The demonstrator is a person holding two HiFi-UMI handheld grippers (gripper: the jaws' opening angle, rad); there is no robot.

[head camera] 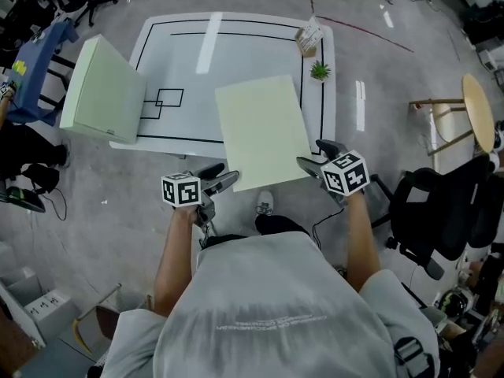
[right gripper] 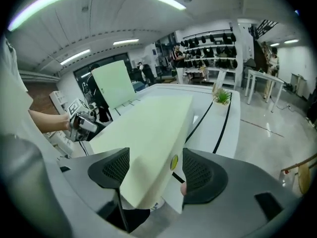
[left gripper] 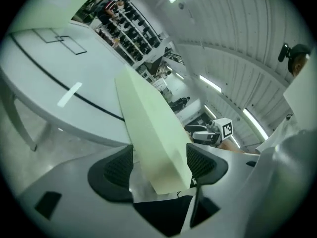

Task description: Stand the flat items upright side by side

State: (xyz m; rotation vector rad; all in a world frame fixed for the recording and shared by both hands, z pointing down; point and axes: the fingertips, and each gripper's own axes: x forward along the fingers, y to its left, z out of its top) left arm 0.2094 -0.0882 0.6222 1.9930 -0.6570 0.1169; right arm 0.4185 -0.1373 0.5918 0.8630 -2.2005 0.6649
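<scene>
The pale green slab (head camera: 264, 128) lies flat at the near edge of the tabletop (head camera: 236, 53), its near end hanging past that edge toward the person. The left tool (head camera: 223, 176) and the right tool (head camera: 315, 154) each stand wide around 1 near corner, with the slab between the pads but not clamped. The main risk, as I judge it, is that the overhanging end tips or slides off the near edge if either tool nudges it before both close. A grip on the corners alone could also let the slab twist as it is raised. A second slab (head camera: 102, 89) stands at the left edge, partly past it, so a hard bump while setting the first beside it could knock it off. A potted plant (head camera: 320, 71) and a small carton (head camera: 309, 36) sit along the right edge, well apart from that path. Nothing stands between the 2 slabs.
</scene>
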